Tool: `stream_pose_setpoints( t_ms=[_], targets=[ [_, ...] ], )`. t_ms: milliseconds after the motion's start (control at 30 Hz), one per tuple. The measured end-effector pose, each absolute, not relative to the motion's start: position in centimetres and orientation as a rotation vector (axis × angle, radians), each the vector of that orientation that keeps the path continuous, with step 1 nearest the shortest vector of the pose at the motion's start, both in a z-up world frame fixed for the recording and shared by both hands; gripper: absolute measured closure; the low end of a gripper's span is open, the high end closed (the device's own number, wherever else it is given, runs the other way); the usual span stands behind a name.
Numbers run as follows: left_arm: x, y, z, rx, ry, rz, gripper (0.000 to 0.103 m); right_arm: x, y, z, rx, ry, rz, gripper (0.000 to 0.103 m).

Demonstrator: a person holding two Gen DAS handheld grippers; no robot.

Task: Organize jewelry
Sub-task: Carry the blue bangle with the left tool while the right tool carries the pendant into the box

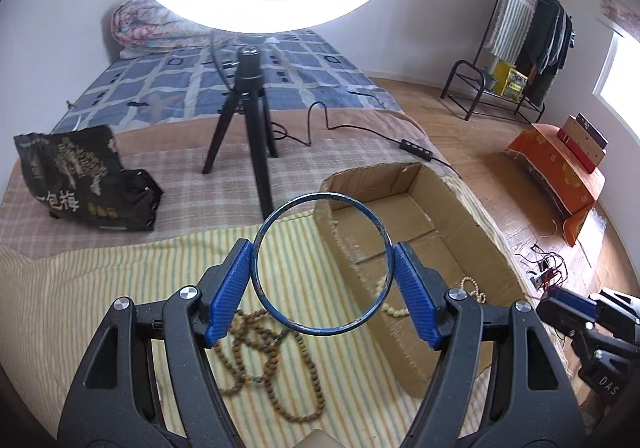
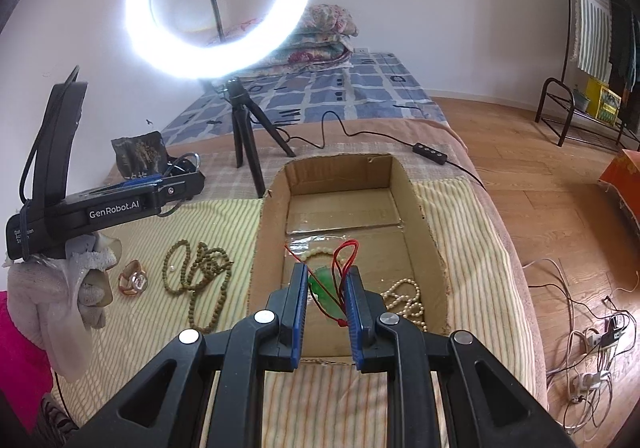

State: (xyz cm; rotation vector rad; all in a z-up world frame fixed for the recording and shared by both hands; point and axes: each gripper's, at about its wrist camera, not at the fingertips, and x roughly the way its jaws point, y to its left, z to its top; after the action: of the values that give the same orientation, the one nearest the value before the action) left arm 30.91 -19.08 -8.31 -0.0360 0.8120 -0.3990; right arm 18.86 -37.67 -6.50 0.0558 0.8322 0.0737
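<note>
**Q:** Blue pads at the bottom of the left wrist view — what do they grasp, and how should it go in?

**A:** The left gripper [image 1: 323, 264] clamps a bangle [image 1: 323, 265] across its width, a pad on each side, the hoop standing nearly face-on to the camera. It hangs above the striped cloth [image 1: 80, 288], just left of the box [image 1: 472, 232]. To finish well, I would carry it rightward over the near wall, lower it close to the floor, then release, so that it does not bounce out or roll.

**Q:** And the other tongs?

**A:** In the right wrist view, the right gripper [image 2: 327, 280] is nearly closed, pinching a green pendant [image 2: 322, 286] with its red cord [image 2: 345, 260]. It hangs over the near part of the box, lower centre of the frame. The cord loops loosely; my guess is it could snag a pad on release, so open wide and lift straight up.

**Q:** What lies beyond?

**A:** Pearls [image 2: 404, 300] already rest in the box at lower right. On the cloth to the left wait brown beads [image 2: 200, 272] and a small amber piece [image 2: 134, 278]. Farther back stands the tripod [image 2: 244, 136] beneath the ring light [image 2: 218, 4], upper left.
</note>
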Motion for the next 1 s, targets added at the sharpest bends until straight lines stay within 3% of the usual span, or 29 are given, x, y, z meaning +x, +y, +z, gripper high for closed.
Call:
stream_pose_setpoints(
  t_ms=[833, 1000],
  targets=[
    [32.6, -25.6, -9.8, -0.025, 0.812, -0.484, 0.03, 21.3, -40.1, -8.9, 0.091, 0.874, 0.033, 0.086],
    [32.7, -26.0, -9.9, -0.021, 0.799, -0.475, 0.03, 21.5, -39.9, -9.2, 0.086, 0.878, 0.032, 0.082]
  ],
)
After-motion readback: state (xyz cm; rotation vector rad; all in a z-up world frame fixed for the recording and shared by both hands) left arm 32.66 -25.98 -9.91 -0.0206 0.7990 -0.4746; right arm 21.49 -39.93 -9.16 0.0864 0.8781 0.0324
